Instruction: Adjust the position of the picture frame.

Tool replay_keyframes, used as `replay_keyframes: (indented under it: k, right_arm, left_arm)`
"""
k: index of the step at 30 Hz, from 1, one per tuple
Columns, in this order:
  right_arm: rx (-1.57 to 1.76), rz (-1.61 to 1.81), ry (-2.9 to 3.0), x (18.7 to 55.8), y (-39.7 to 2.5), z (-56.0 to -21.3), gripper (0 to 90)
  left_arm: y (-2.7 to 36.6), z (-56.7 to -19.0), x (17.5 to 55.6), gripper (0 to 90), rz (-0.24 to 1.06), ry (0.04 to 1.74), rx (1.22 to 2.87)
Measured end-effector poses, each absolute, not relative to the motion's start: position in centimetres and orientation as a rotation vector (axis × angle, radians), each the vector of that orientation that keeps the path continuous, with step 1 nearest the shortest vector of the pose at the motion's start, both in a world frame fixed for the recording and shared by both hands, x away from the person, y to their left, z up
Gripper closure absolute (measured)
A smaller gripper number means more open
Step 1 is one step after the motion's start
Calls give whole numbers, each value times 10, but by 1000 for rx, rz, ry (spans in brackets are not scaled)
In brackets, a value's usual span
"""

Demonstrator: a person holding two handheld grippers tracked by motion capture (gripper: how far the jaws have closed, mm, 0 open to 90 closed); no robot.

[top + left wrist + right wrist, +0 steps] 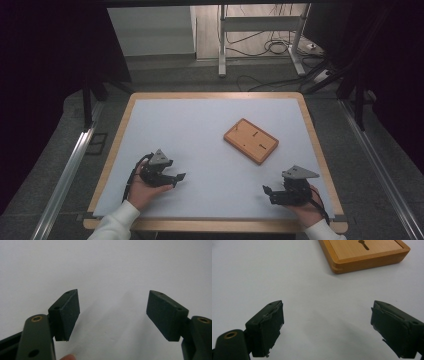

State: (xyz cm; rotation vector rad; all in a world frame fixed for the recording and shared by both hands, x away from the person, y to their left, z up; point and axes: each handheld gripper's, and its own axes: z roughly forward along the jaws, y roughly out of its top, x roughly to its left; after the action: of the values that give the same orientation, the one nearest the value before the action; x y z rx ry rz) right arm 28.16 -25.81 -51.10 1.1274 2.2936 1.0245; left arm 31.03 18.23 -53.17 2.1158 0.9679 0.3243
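Two grippers, left gripper (181, 176) and right gripper (266, 190), rest wide open and empty by the tabletop's near edge; wooden box (250, 140) untouched.

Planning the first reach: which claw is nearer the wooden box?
The right claw; the wooden box lies on its side of the table, the left claw farther off.

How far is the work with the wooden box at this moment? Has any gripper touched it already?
Nothing looks done yet. The wooden box lies flat on the white table, right of centre, untouched. The left gripper and the right gripper are both open and empty near the front edge, apart from the box. The right gripper is closer and faces it. Reaching, grasping and handling the box are all left.
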Motion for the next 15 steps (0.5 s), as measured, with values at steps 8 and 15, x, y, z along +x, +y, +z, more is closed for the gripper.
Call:
replay_keyframes:
  k: [8, 15]
  right_arm:
    - [1088, 1080, 2311, 285, -263, -513, 144]
    - [1032, 1095, 2304, 282, -253, -509, 177]
  left_arm:
    - [182, -534, 309, 264, 339, 960, 2139]
    - [188, -528, 298, 263, 369, 945, 2113]
